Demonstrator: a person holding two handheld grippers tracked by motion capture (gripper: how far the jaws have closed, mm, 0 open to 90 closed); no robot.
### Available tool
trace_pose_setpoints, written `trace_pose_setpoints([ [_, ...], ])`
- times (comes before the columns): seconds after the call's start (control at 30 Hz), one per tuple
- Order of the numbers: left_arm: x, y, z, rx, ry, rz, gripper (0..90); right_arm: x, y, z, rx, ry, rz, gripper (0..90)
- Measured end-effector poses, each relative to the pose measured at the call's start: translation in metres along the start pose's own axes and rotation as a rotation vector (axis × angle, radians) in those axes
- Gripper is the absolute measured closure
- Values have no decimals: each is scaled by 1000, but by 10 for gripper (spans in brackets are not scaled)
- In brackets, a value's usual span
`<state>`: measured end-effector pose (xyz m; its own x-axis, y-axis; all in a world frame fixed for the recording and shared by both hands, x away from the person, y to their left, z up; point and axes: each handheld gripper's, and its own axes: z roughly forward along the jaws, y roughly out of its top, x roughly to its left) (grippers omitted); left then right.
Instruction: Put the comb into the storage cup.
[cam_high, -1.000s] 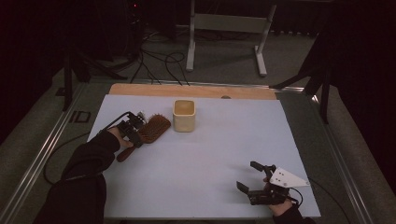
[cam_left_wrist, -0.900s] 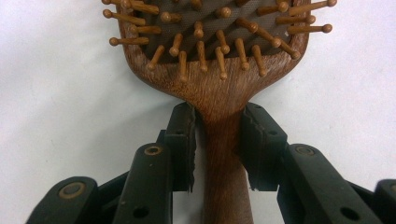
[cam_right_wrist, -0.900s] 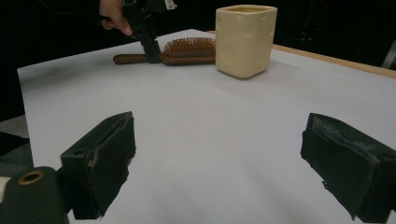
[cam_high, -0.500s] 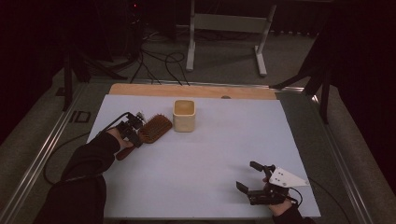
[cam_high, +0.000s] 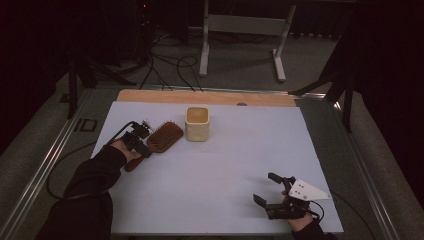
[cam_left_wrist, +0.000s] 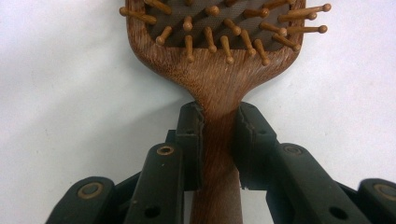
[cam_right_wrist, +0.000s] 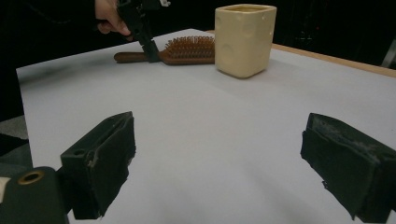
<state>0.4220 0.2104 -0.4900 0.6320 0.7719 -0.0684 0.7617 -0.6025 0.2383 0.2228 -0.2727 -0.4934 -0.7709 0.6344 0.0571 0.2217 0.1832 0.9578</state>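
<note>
A wooden hairbrush (cam_high: 162, 136) lies bristles up on the white table sheet (cam_high: 225, 165), at the left, its handle pointing toward the near left. My left gripper (cam_high: 143, 145) is shut on the handle just below the brush head; in the left gripper view both jaws press the neck of the hairbrush (cam_left_wrist: 219, 51), with the left gripper (cam_left_wrist: 219, 119) around it. A cream square cup (cam_high: 197, 123) stands upright just right of the brush head. My right gripper (cam_high: 265, 188) rests open near the front right edge, holding nothing. The right gripper view looks past its open right gripper (cam_right_wrist: 219, 140) to the cup (cam_right_wrist: 245, 39), the hairbrush (cam_right_wrist: 187, 50) and the left gripper (cam_right_wrist: 147, 44).
A wooden strip (cam_high: 205, 97) borders the far edge of the sheet. Metal rails (cam_high: 55, 150) run along the table's sides. Beyond the table are floor cables (cam_high: 170, 65) and a grey stand (cam_high: 245, 30). Bare sheet lies between the two grippers.
</note>
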Motion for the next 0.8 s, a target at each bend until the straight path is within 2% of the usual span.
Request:
trace_pose_setpoints([
  [0.3,1,-5,-5,-61,-5,-28,743,0,0,-1,-2,-2,5,97],
  [0.37,2,-7,-10,-86,-21,-32,743,0,0,0,-1,-2,4,97],
  [0.57,5,-13,-20,-142,-22,-54,743,0,0,-1,-4,-3,5,97],
  [0.8,0,-20,-30,-207,-25,-50,743,0,0,0,-1,-4,1,97],
])
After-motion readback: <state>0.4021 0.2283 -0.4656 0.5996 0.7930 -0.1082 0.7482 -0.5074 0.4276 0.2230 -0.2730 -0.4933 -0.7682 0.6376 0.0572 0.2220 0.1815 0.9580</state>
